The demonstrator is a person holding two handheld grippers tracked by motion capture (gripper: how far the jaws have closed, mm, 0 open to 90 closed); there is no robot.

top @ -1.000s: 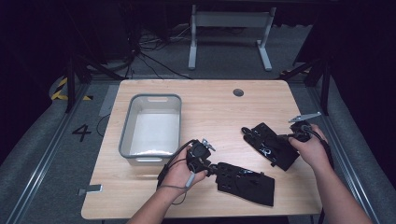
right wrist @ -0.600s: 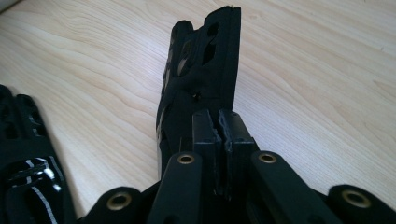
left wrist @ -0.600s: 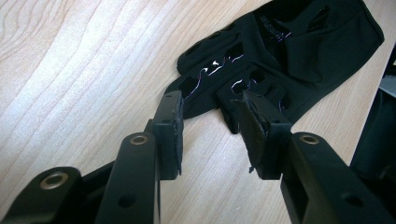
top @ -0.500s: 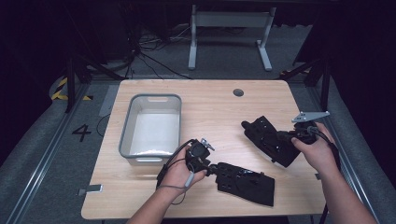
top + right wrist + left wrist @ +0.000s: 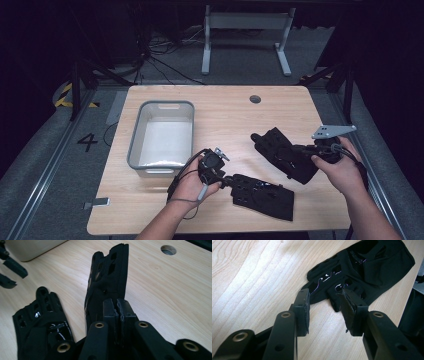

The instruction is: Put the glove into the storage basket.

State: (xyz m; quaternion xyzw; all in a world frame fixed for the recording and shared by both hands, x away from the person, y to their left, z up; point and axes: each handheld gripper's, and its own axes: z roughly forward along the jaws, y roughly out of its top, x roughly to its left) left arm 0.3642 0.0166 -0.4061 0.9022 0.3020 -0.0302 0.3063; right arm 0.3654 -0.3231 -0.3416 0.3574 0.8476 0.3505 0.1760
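Right gripper [image 5: 117, 311] pinches one black glove [image 5: 107, 277] at its cuff, lifted off the table [image 5: 225, 110], while the left gripper [image 5: 324, 312], jaws apart, should close squarely on the fingers of the flat glove [image 5: 362, 267] before heading for the grey bin [image 5: 162, 135].

The right gripper [image 5: 117, 312] covers the cuff of its glove [image 5: 110, 277]. In the left gripper view, the far glove [image 5: 414, 315] beyond the jaws runs off the edge.
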